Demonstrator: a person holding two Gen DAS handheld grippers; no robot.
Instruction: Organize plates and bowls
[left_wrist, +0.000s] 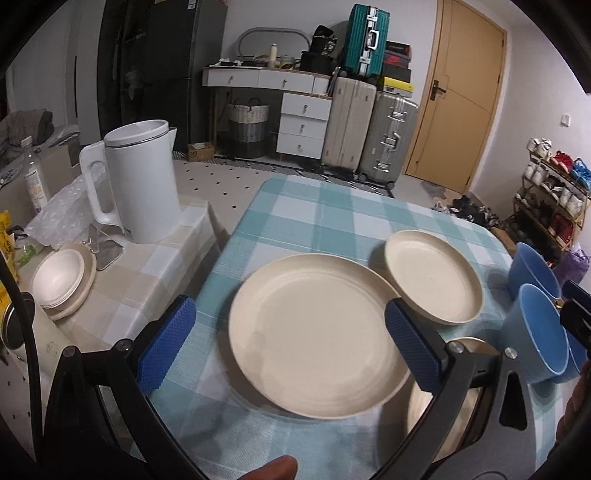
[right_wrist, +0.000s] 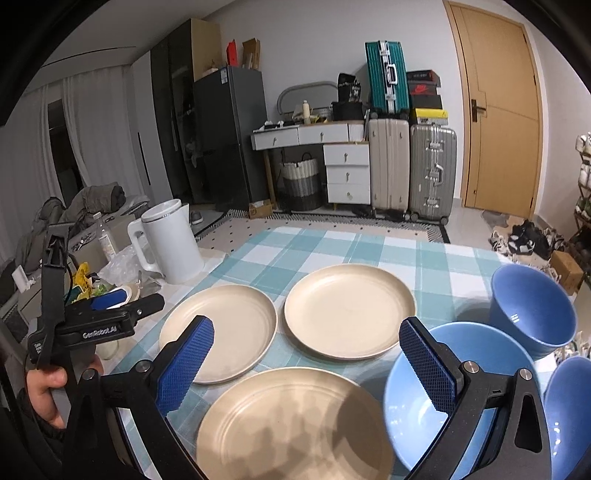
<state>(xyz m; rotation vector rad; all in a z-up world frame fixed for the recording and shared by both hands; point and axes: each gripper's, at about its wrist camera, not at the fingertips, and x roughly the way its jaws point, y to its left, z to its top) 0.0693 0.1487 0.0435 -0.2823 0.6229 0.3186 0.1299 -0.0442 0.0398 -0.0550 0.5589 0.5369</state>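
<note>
Plates first: three cream plates lie flat and apart on the checked tabletop (right_wrist: 332, 243), a left plate (right_wrist: 218, 332), a far plate (right_wrist: 349, 310) and a near plate (right_wrist: 291, 424), with three blue bowls at the right, a near bowl (right_wrist: 417, 413), a far bowl (right_wrist: 532, 310) and one at the edge of the frame (right_wrist: 569, 413). They look like stiff, light, smooth plastic or wheat-straw ware, probably not very fragile but slippery at a thin rim. The best hold is likely a pinch across the raised rim, one pad under the lip, then a level lift onto another plate. The bowls' steep walls suit a pinch over the wall. The left hand-held gripper (left_wrist: 288, 347) is wide open and empty above the left plate (left_wrist: 317, 332); the right hand-held gripper (right_wrist: 306, 369) is also wide open, holding nothing, over the near plate and near bowl.
</note>
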